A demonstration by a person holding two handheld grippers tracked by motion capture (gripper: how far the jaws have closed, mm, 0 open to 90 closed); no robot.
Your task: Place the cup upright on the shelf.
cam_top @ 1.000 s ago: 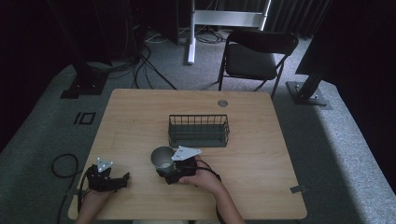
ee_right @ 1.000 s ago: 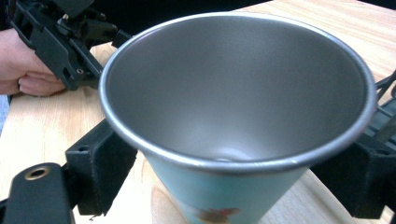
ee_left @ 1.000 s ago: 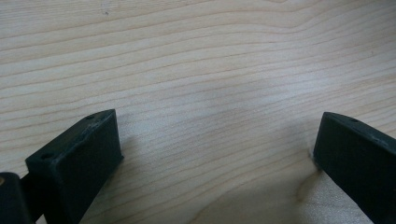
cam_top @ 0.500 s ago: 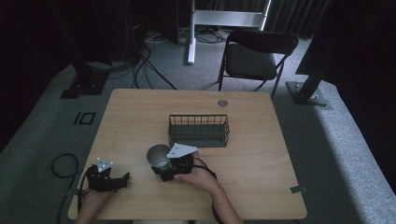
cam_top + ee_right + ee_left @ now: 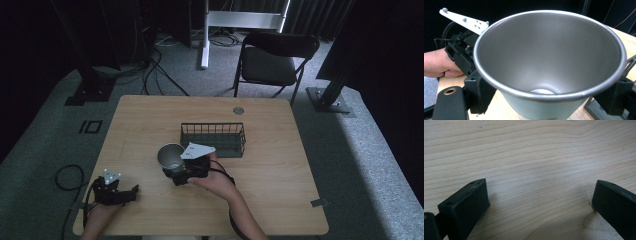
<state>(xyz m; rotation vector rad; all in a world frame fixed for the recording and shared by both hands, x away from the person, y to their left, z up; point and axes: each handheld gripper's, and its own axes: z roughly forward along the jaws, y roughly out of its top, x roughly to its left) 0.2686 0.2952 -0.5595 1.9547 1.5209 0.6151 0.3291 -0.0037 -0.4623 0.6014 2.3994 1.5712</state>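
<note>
Cup [image 5: 549, 57]: steel, stiff, likely light — smooth, slippery wall.
Hold: right gripper [image 5: 176, 172], jaws clamped below rim.
Left gripper [image 5: 541, 202]: jaws apart, empty — resting on table [image 5: 280, 175].

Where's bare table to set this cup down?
The right gripper holds the metal cup. Bare wood lies left of the cup up to the table's far left corner, and right of the wire basket. It is crowded between cup and basket, and near the left gripper.
</note>
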